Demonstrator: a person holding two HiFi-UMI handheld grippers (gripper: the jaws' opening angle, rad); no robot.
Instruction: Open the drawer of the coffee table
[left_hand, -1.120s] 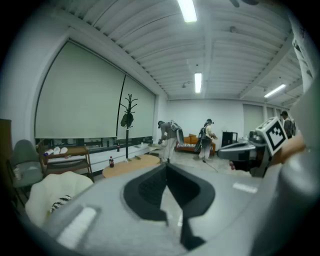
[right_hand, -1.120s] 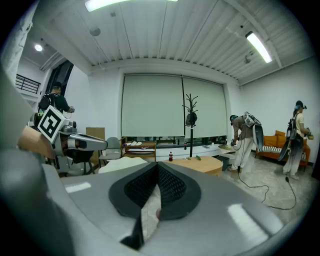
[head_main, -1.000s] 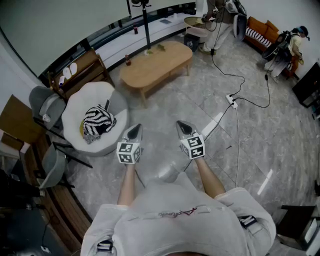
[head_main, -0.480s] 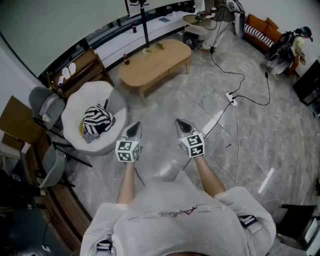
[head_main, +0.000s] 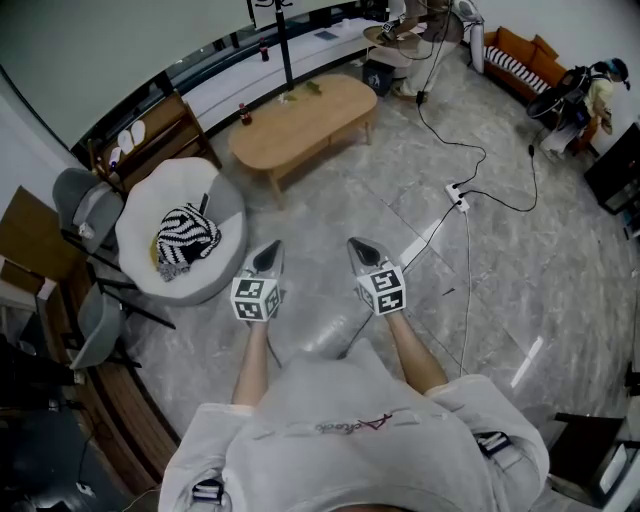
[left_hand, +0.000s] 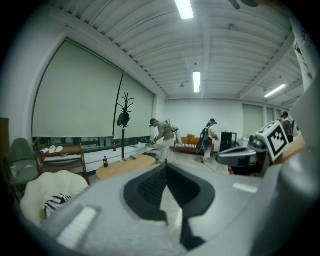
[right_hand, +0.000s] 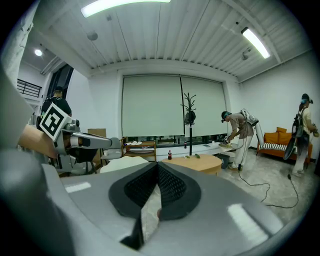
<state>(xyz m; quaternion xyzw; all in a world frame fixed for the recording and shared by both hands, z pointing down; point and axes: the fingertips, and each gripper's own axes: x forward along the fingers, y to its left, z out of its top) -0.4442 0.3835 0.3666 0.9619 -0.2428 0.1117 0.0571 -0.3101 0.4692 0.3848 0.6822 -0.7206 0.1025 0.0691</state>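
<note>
Oval coffee table (head_main: 300, 120) stands well ahead across the floor (head_main: 400, 230), its drawer too small to make out; left tool (head_main: 268, 258) and right tool (head_main: 362, 253), both pressed together and empty, point toward it. Approach apparently in hand; next, closing in on the drawer front

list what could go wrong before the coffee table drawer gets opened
The cable and power strip lie on the floor beside the way to the coffee table: a trip risk. The bottle at its left end might topple if the table gets jolted.
</note>
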